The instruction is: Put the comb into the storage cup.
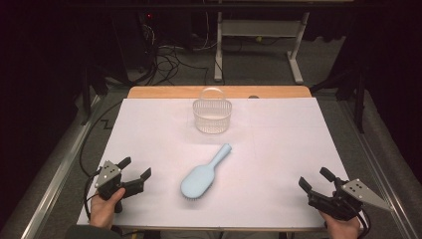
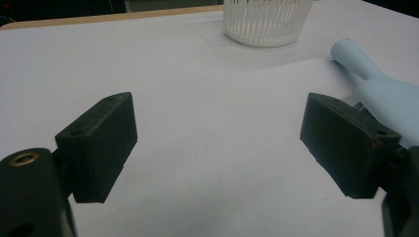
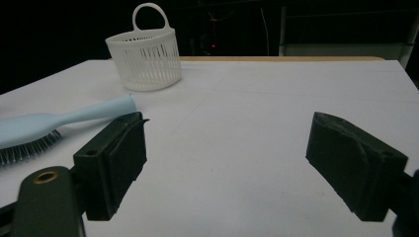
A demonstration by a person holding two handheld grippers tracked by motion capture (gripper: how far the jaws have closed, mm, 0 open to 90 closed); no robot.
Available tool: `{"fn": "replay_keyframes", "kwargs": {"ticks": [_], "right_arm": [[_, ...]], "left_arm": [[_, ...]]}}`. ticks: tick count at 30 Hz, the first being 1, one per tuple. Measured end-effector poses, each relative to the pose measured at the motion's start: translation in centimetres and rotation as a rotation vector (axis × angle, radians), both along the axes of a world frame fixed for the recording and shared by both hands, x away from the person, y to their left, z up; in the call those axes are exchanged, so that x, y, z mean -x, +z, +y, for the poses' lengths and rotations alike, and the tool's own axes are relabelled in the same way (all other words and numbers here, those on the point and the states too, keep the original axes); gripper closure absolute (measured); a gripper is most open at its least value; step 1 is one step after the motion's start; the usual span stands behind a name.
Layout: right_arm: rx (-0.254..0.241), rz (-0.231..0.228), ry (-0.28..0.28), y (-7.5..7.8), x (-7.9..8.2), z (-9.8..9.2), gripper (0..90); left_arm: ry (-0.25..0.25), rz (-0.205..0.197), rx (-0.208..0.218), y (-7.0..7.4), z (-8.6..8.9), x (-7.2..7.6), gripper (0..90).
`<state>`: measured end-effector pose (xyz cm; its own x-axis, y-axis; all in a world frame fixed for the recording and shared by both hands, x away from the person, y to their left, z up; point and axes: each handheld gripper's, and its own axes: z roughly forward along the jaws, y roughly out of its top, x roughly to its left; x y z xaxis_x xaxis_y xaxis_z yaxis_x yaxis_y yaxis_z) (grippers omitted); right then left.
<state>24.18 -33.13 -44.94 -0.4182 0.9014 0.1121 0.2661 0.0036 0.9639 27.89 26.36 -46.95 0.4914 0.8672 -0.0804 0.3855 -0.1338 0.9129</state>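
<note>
A light blue hairbrush lies bristles down in the middle of the white table, its handle pointing toward a white slotted basket at the back. The left gripper rests open at the front left, apart from the brush. At the front right the right gripper is open too, with nothing between its jaws. In the left gripper view the brush lies to the right of the gripper and the basket stands ahead. In the right gripper view the brush and basket sit left of the gripper.
The white sheet covers a wooden tabletop whose far edge shows behind the basket. Beyond the table are cables on the floor and the white legs of another table.
</note>
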Motion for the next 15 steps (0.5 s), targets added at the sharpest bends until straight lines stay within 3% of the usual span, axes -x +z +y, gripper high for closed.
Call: {"fn": "replay_keyframes", "kwargs": {"ticks": [15], "right_arm": [[0.0,0.0,0.004,0.01,-0.04,0.03,16.4]], "left_arm": [[-0.005,-0.003,-0.004,0.2,0.04,0.08,14.8]]}}
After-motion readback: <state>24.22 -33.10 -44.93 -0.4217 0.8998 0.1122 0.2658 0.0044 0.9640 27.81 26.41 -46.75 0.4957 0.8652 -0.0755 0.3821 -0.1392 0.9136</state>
